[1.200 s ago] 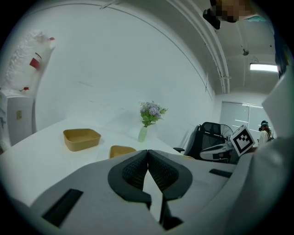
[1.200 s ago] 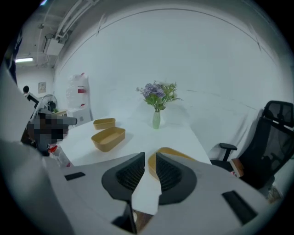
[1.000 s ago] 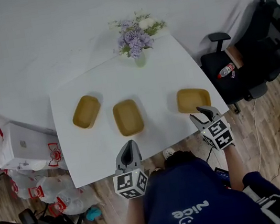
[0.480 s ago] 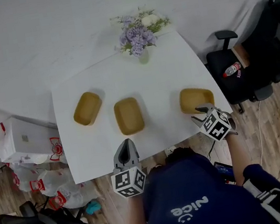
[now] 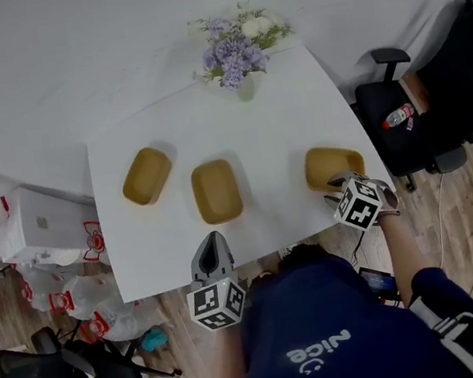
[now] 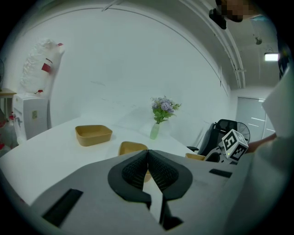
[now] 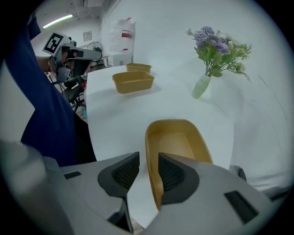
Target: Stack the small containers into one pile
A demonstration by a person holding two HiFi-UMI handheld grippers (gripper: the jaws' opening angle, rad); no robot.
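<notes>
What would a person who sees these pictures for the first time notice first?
Three tan containers stand apart in a row on the white table: the left container, the middle container and the right container. A vase of purple flowers stands at the far edge. The right tool, whose jaws have just been opening, has that container's near rim in its gap, not pinched.

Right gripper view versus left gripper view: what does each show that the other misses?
Right only: the right gripper, jaws just opened wide, with the rim of the nearest container in their gap, unpinched. Left only: the left gripper up close, jaws shut and empty. Both: all three containers, the flower vase, the white table.
</notes>
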